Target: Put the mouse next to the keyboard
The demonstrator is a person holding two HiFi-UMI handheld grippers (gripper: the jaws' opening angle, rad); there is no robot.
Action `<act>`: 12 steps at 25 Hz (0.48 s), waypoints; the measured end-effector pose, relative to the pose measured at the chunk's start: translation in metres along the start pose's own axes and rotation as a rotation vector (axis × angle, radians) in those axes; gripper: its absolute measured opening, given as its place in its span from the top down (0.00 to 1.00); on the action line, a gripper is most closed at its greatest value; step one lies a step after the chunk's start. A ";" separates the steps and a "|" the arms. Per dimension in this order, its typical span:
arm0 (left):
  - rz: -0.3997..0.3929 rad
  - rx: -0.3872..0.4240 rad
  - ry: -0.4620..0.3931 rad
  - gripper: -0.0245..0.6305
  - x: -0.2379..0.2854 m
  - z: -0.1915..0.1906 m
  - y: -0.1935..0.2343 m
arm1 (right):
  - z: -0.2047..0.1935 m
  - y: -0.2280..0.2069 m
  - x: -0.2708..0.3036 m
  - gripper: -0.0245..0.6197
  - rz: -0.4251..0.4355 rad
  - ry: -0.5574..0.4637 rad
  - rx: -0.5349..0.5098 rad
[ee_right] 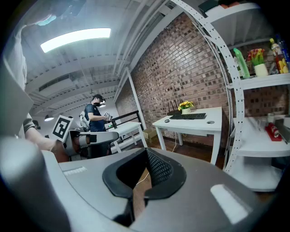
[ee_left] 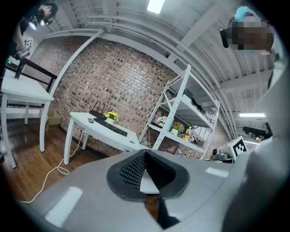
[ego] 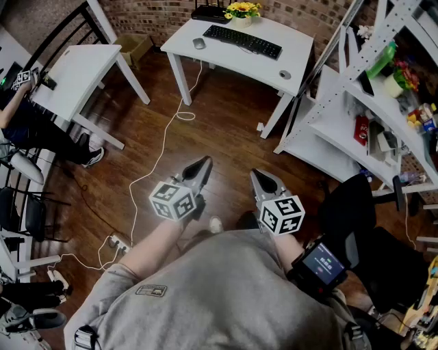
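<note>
A grey mouse [ego: 199, 43] lies on the far white desk [ego: 226, 58], just left of the black keyboard [ego: 243, 39] with a small gap between them. Both grippers hang over the wooden floor, well short of the desk. My left gripper [ego: 203, 163] and my right gripper [ego: 258, 175] are shut, with nothing in their jaws. In the left gripper view the mouse [ee_left: 91, 120] and keyboard [ee_left: 116, 129] are small and far beyond the left gripper [ee_left: 145, 154]. The right gripper view has the mouse [ee_right: 167, 120] and keyboard [ee_right: 188, 116] far past the right gripper [ee_right: 146, 152].
Yellow flowers [ego: 243, 9] and a router [ego: 211, 12] stand behind the keyboard. A white shelf rack [ego: 356, 102] fills the right. A second white table [ego: 75, 75] and a person [ego: 27, 130] are at the left. A cable [ego: 161, 157] crosses the floor. An office chair [ego: 363, 205] stands at my right.
</note>
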State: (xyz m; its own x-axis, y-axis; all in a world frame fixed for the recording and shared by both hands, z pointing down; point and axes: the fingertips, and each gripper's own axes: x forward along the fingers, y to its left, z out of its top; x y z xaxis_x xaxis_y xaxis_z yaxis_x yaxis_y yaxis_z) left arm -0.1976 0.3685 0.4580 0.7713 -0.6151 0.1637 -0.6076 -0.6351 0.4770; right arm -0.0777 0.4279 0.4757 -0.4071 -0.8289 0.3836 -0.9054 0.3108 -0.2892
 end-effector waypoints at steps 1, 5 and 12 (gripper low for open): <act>0.004 0.000 0.000 0.96 0.001 0.002 0.005 | 0.000 0.000 0.004 0.95 -0.001 0.003 0.002; 0.021 -0.003 -0.009 0.96 0.009 0.012 0.025 | 0.003 -0.001 0.023 0.95 0.004 0.011 0.001; 0.046 0.001 -0.018 0.96 0.054 0.034 0.059 | 0.033 -0.035 0.073 0.95 0.023 -0.010 -0.001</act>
State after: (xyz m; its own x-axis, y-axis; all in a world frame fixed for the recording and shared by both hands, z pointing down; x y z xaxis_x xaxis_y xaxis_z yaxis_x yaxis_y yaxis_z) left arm -0.1980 0.2822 0.4654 0.7392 -0.6518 0.1693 -0.6423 -0.6068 0.4682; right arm -0.0718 0.3408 0.4846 -0.4266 -0.8263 0.3677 -0.8959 0.3303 -0.2972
